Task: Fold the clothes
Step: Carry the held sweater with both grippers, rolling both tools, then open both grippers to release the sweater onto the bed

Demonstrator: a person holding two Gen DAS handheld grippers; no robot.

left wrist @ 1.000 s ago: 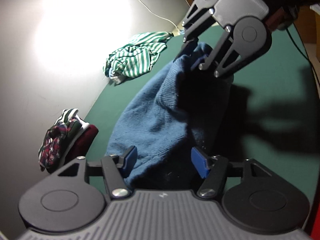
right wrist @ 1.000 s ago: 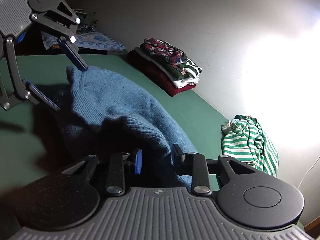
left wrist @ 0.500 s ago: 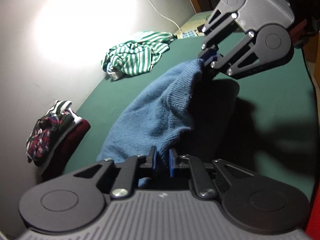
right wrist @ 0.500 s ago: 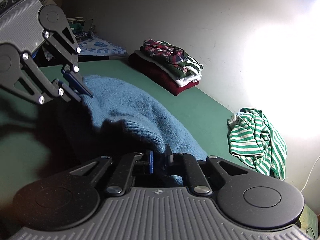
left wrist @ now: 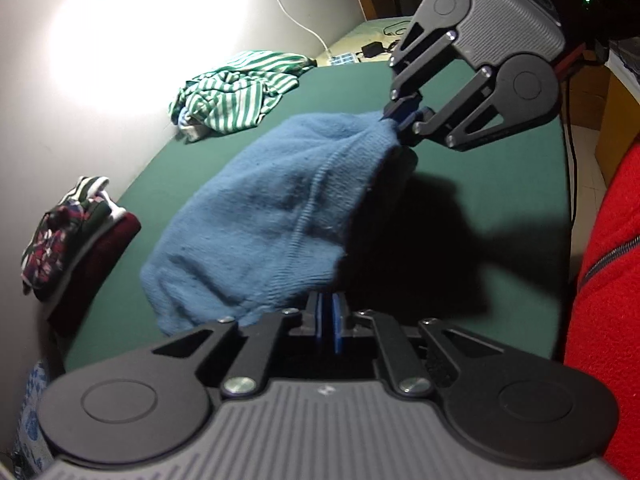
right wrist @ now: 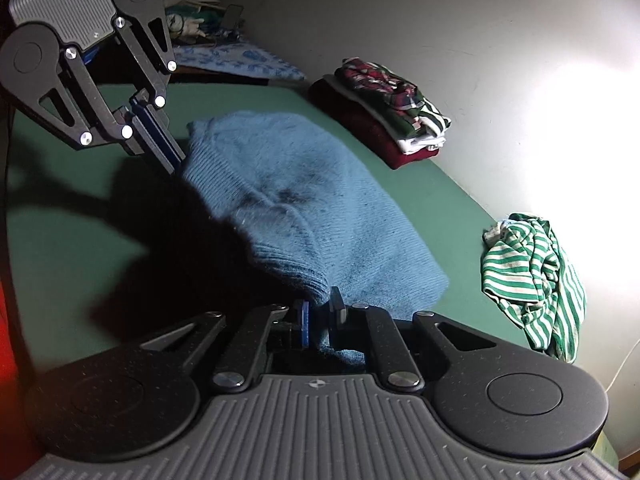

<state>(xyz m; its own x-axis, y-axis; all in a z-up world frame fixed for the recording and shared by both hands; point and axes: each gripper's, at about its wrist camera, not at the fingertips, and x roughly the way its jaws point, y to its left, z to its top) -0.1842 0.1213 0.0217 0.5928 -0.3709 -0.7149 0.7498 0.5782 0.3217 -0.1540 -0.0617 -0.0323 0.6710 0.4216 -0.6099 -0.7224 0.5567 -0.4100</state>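
Both tools are clamped on the blue sweater (left wrist: 272, 216): left tool (left wrist: 327, 322) pinches the near edge, right tool (left wrist: 402, 120) the edge straight ahead, fabric raised off the green counter (left wrist: 480, 184). I'd keep both corners level and taut so the fold lands square.

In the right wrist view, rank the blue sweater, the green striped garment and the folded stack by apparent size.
1. blue sweater, clearly largest, though nearest the camera.
2. green striped garment and folded stack: similar; the stack lies farther off, so I will not rank them.
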